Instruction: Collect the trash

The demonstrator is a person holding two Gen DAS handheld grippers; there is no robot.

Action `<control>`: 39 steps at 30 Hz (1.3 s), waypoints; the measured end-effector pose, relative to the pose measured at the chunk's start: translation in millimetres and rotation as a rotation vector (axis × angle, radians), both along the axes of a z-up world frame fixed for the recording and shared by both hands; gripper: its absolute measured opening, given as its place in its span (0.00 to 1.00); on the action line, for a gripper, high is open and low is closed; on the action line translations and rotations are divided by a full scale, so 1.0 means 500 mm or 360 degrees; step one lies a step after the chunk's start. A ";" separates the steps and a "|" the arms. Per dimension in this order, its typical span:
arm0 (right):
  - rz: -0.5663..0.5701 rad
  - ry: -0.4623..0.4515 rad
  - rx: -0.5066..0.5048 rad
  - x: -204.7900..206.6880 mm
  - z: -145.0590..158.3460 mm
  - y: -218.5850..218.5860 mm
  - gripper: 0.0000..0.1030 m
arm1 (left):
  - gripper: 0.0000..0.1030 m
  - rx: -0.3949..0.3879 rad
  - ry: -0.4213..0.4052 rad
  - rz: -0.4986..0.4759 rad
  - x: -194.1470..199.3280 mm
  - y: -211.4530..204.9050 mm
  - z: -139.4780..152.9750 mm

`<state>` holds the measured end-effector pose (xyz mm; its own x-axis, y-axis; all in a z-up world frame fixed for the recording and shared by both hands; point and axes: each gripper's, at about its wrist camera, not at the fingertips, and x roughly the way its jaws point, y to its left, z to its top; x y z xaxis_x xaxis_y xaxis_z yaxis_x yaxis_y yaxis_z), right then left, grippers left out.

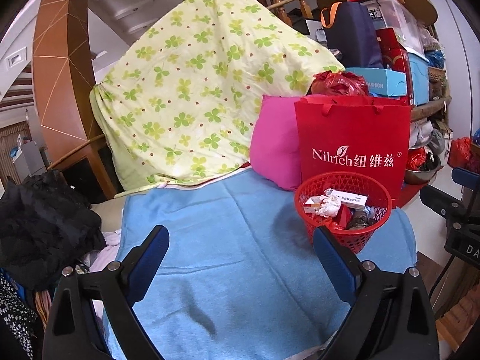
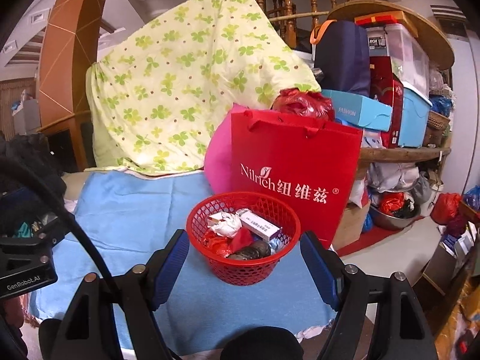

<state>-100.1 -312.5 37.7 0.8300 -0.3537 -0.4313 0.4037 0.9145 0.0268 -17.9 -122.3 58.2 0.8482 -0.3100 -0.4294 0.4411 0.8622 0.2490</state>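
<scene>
Left tool: the left tool [image 1: 240,247] hangs over the light blue terry towel [image 1: 228,240]; its blue-padded fingers [image 1: 150,258] are spread wide with nothing between them; released.
Right tool: the right tool [image 2: 244,265] is likewise spread wide and empty; in the right wrist view its two fingers flank the near side of the red plastic mesh basket [image 2: 243,237] without touching it.
Basket: the basket [image 1: 343,210] stands upright on the towel [image 2: 126,207], towards the towel's right edge; its back touches or nearly touches the red paper gift bag.
Trash: all of it lies inside the basket; a crumpled white paper wad [image 2: 228,225]; a white and purple medicine carton [image 2: 260,225] lying slantwise; a second small white and orange carton [image 1: 312,205] beside the wad; red crumpled plastic scraps [image 2: 216,243]; a dark crushed bottle [image 2: 250,251] at the near rim.
Behind the basket: a red paper gift bag printed "Nilrich" [image 2: 295,174] stands upright; a pink cushion [image 1: 274,144] leans at its left; a yellow-green clover-print quilt [image 1: 195,90] is draped high over something further back.
Left edge: a heap of black fabric [image 1: 45,225] lies beside the towel.
Right edge: stacked boxes and light blue plastic bins [image 2: 415,117] fill a round wooden shelf unit.
</scene>
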 end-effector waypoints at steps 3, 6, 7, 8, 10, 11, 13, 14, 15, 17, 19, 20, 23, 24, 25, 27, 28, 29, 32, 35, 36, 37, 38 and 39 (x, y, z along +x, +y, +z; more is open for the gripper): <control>-0.0003 -0.0009 -0.0032 -0.007 0.010 0.010 0.77 | 0.95 -0.0006 -0.0015 -0.0001 -0.009 0.003 0.007; -0.0004 -0.0016 -0.0044 -0.013 0.017 0.016 0.77 | 0.95 -0.0009 -0.0020 -0.0003 -0.016 0.003 0.011; -0.0004 -0.0018 -0.0045 -0.014 0.019 0.017 0.77 | 0.95 -0.0010 -0.0018 -0.0001 -0.016 0.001 0.011; -0.0006 -0.0018 -0.0046 -0.015 0.019 0.017 0.77 | 0.95 -0.0012 -0.0016 -0.0001 -0.018 0.003 0.012; -0.0020 -0.0019 -0.0043 -0.016 0.021 0.014 0.77 | 0.95 -0.0012 -0.0018 -0.0005 -0.020 0.003 0.012; -0.0022 -0.0019 -0.0038 -0.017 0.021 0.013 0.77 | 0.95 -0.0010 -0.0020 -0.0006 -0.019 0.003 0.012; -0.0026 -0.0019 -0.0027 -0.019 0.021 0.010 0.77 | 0.95 -0.0008 -0.0026 -0.0003 -0.020 0.002 0.012; -0.0029 -0.0020 -0.0022 -0.020 0.020 0.009 0.77 | 0.95 -0.0007 -0.0028 -0.0004 -0.022 0.002 0.013; -0.0032 -0.0020 -0.0018 -0.020 0.020 0.007 0.77 | 0.95 -0.0007 -0.0028 -0.0005 -0.025 0.001 0.014; -0.0034 -0.0015 -0.0004 -0.020 0.018 0.004 0.77 | 0.95 -0.0010 -0.0022 -0.0003 -0.025 0.001 0.013; -0.0034 -0.0013 0.0006 -0.021 0.016 0.004 0.77 | 0.95 -0.0007 -0.0027 -0.0002 -0.027 0.000 0.013; -0.0036 -0.0015 0.0009 -0.023 0.015 0.005 0.77 | 0.95 -0.0007 -0.0027 -0.0002 -0.025 0.000 0.013; -0.0047 -0.0022 0.0010 -0.024 0.016 0.002 0.77 | 0.95 -0.0009 -0.0027 -0.0003 -0.027 0.001 0.014; -0.0050 -0.0023 0.0012 -0.025 0.017 0.004 0.77 | 0.95 -0.0009 -0.0028 -0.0004 -0.027 0.001 0.014; -0.0051 -0.0023 0.0014 -0.026 0.018 0.006 0.77 | 0.95 -0.0009 -0.0027 -0.0003 -0.025 0.000 0.012; -0.0049 -0.0020 0.0008 -0.026 0.017 0.006 0.77 | 0.95 -0.0009 -0.0029 -0.0003 -0.028 0.001 0.013; -0.0051 -0.0018 0.0004 -0.026 0.017 0.006 0.77 | 0.95 -0.0009 -0.0030 -0.0001 -0.028 0.000 0.013; -0.0051 -0.0015 0.0005 -0.026 0.017 0.006 0.77 | 0.95 -0.0008 -0.0029 -0.0001 -0.028 -0.001 0.013; -0.0044 -0.0002 0.0013 -0.026 0.014 0.008 0.77 | 0.95 -0.0006 -0.0030 0.0004 -0.029 -0.002 0.013; -0.0038 0.0003 0.0014 -0.024 0.013 0.007 0.77 | 0.95 -0.0014 -0.0023 0.0002 -0.029 0.000 0.013; -0.0036 0.0002 0.0015 -0.023 0.013 0.008 0.77 | 0.95 -0.0013 -0.0023 0.0003 -0.029 0.000 0.012; -0.0036 0.0001 0.0017 -0.024 0.013 0.008 0.77 | 0.95 -0.0013 -0.0023 0.0005 -0.035 -0.002 0.013; -0.0037 0.0000 0.0019 -0.024 0.013 0.008 0.77 | 0.95 -0.0012 -0.0021 0.0006 -0.039 -0.003 0.015; -0.0037 0.0003 0.0017 -0.023 0.013 0.008 0.77 | 0.95 -0.0011 -0.0020 0.0007 -0.043 -0.003 0.016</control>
